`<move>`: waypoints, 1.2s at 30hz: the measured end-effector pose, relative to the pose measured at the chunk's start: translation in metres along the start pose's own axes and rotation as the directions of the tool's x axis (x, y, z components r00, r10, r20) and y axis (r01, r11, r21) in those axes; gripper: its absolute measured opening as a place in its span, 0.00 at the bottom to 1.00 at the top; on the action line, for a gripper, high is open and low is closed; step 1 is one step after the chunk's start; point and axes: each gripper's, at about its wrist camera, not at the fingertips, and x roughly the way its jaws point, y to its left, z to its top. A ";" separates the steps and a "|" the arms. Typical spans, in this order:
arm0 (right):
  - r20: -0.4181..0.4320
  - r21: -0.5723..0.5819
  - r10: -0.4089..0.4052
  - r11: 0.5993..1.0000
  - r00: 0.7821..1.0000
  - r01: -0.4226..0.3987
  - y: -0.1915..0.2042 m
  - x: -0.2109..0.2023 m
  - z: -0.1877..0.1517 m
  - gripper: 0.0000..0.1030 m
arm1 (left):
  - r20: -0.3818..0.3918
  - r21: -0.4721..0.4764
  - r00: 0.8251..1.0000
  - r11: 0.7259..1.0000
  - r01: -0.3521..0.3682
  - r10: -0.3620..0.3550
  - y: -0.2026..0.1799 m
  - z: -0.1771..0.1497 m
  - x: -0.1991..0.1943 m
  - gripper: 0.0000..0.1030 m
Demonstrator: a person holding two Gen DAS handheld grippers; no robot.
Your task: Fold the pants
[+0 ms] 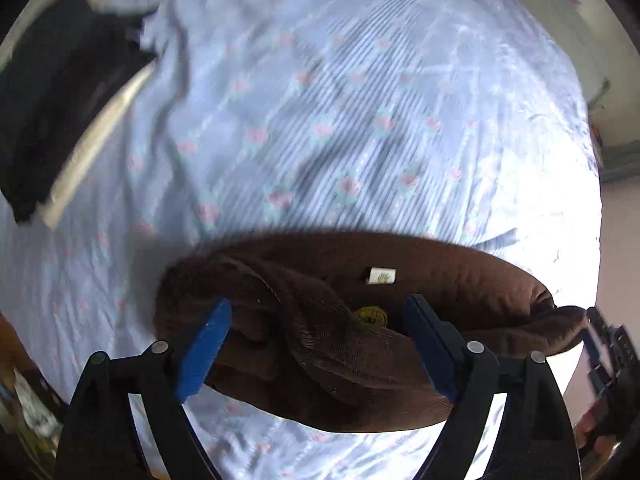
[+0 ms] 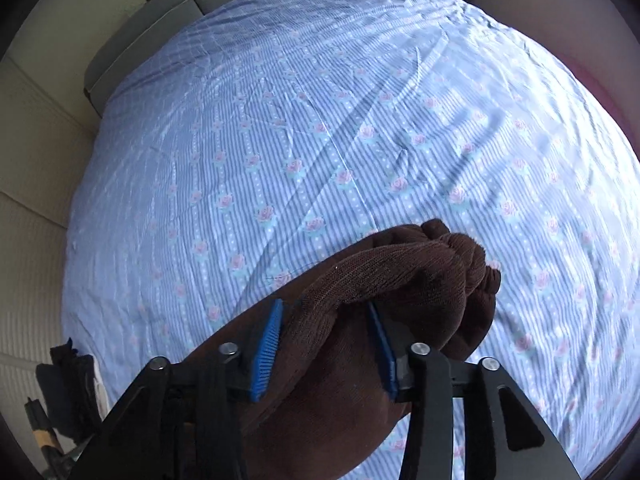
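The brown corduroy pants hang above the bed, held at the waistband, with a white label and a yellow patch showing inside. My left gripper has its blue pads on a bunch of the waistband fabric, jaws fairly wide around it. My right gripper is shut on the other end of the brown pants, fabric bunched over its right finger. The right gripper's black body shows at the far right of the left wrist view.
The bed is covered by a blue striped sheet with pink roses. A black garment lies at the bed's far left edge. Grey cushions and a beige wall lie beyond the bed.
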 end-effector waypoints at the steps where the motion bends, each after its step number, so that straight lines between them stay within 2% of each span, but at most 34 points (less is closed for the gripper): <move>1: 0.026 -0.027 0.005 1.000 1.000 -0.004 0.004 -0.010 0.000 0.49 | 0.032 0.068 0.999 0.998 0.001 -0.003 -0.004 -0.001 -0.012 0.88; 3: 0.083 -0.088 0.021 0.996 0.996 -0.014 0.008 -0.034 0.000 0.54 | 0.118 0.216 0.993 0.976 -0.011 -0.015 -0.011 -0.003 -0.037 0.88; 4: 0.120 -0.119 0.019 0.993 0.993 -0.005 0.010 -0.048 -0.003 0.58 | 0.160 0.308 0.987 0.951 -0.023 -0.028 -0.018 -0.005 -0.048 0.90; 6: 0.190 -0.165 0.003 0.986 0.982 0.029 0.008 -0.072 -0.012 0.66 | 0.211 0.525 0.975 0.850 -0.056 -0.067 -0.038 -0.011 -0.063 0.93; 7: 0.209 -0.182 -0.004 0.982 0.978 0.043 0.005 -0.081 -0.018 0.68 | 0.208 0.630 0.974 0.774 -0.060 -0.094 -0.050 -0.016 -0.065 0.93; 9: 0.212 -0.192 -0.030 0.979 0.977 0.072 -0.004 -0.088 -0.033 0.69 | 0.146 0.778 0.980 0.628 -0.029 -0.136 -0.072 -0.024 -0.059 0.93; 10: 0.198 -0.191 -0.043 0.978 0.979 0.081 -0.010 -0.087 -0.042 0.69 | 0.107 0.822 0.983 0.570 -0.005 -0.146 -0.081 -0.028 -0.052 0.93; 11: 0.176 -0.184 -0.054 0.979 0.983 0.086 -0.018 -0.085 -0.051 0.69 | 0.069 0.852 0.988 0.523 0.015 -0.140 -0.090 -0.030 -0.043 0.93; 13: 0.103 -0.145 -0.074 0.985 0.992 0.089 -0.036 -0.075 -0.071 0.69 | 0.025 0.881 0.995 0.472 0.022 -0.093 -0.105 -0.033 -0.020 0.92; 15: 0.015 -0.099 -0.081 0.992 0.997 0.082 -0.054 -0.064 -0.092 0.69 | -0.016 0.889 0.999 0.458 0.033 -0.041 -0.113 -0.028 0.009 0.92; 16: -0.017 -0.078 -0.077 0.994 0.997 0.076 -0.060 -0.060 -0.102 0.69 | -0.036 0.886 0.999 0.461 0.038 -0.013 -0.116 -0.023 0.023 0.90; 19: -0.087 -0.042 -0.078 0.996 0.993 0.074 -0.073 -0.051 -0.125 0.69 | -0.107 0.863 0.992 0.501 0.062 0.061 -0.118 -0.018 0.059 0.84; 21: -0.115 -0.041 -0.086 0.996 0.990 0.081 -0.075 -0.047 -0.136 0.69 | -0.142 0.860 0.985 0.506 0.072 0.100 -0.113 -0.021 0.073 0.70; 23: -0.128 -0.043 -0.087 0.996 0.988 0.082 -0.073 -0.044 -0.140 0.69 | -0.154 0.854 0.981 0.516 0.072 0.118 -0.109 -0.025 0.077 0.36; 25: -0.136 -0.045 -0.071 0.997 0.988 0.066 -0.070 -0.043 -0.141 0.69 | -0.194 0.830 0.978 0.545 0.120 0.080 -0.105 -0.024 0.071 0.26; 26: -0.135 -0.046 -0.067 0.997 0.989 0.061 -0.067 -0.043 -0.141 0.69 | -0.202 0.822 0.978 0.552 0.141 0.051 -0.104 -0.023 0.063 0.23; 29: -0.129 -0.051 -0.051 0.998 0.990 0.045 -0.062 -0.044 -0.140 0.69 | -0.133 0.826 0.990 0.549 0.132 -0.039 -0.105 -0.013 0.034 0.23; 31: -0.123 -0.049 -0.045 0.998 0.991 0.039 -0.060 -0.045 -0.138 0.69 | -0.055 0.815 0.997 0.574 0.075 -0.052 -0.107 0.001 0.032 0.23; 33: -0.113 -0.053 -0.048 0.998 0.992 0.043 -0.057 -0.044 -0.136 0.69 | -0.026 0.803 1.000 0.595 0.025 -0.007 -0.109 0.014 0.048 0.23; 36: -0.105 -0.079 -0.073 0.995 0.992 0.065 -0.050 -0.038 -0.130 0.69 | -0.044 0.793 0.994 0.609 -0.024 0.095 -0.108 0.015 0.087 0.23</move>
